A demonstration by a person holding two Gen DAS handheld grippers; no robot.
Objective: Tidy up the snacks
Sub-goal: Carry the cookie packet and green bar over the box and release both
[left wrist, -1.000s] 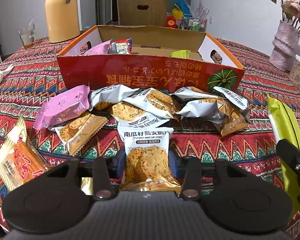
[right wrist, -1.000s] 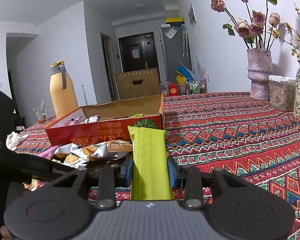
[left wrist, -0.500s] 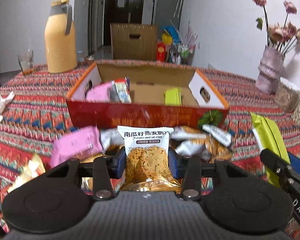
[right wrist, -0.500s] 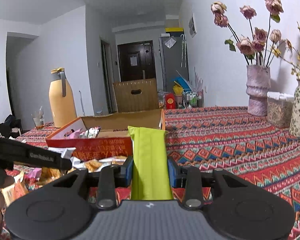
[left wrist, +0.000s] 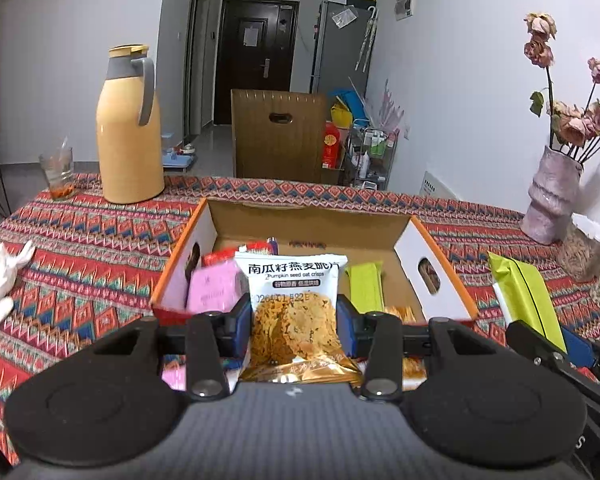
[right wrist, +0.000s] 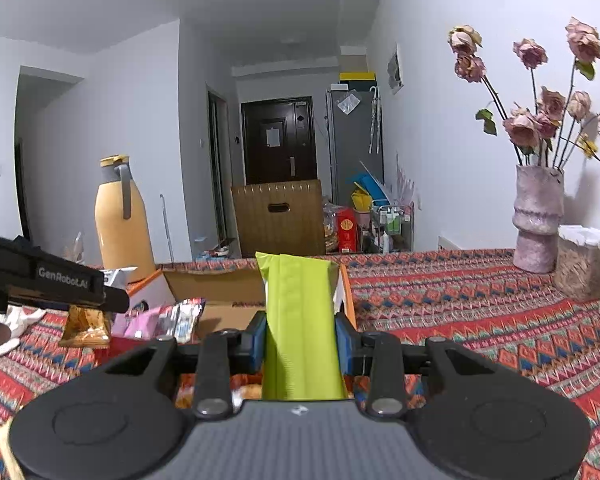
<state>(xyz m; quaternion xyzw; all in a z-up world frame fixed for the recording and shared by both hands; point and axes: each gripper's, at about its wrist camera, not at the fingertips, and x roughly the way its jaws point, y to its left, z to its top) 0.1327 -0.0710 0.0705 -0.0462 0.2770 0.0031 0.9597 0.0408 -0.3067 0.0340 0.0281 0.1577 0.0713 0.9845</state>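
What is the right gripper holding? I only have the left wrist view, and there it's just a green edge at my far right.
Observer: The right gripper is shut on a plain lime-green packet, standing upright between its blue pads.
Operator: Where is it relative to the box?
Observer: From the right wrist view the packet sits in front of the cardboard box's right end wall, with the open interior to its left.
Operator: Can you see my own packet from there?
Observer: Yes. At the far left of that view, the gold bottom edge of your oat crisp packet hangs below the left gripper's fingers, near the box's left end.
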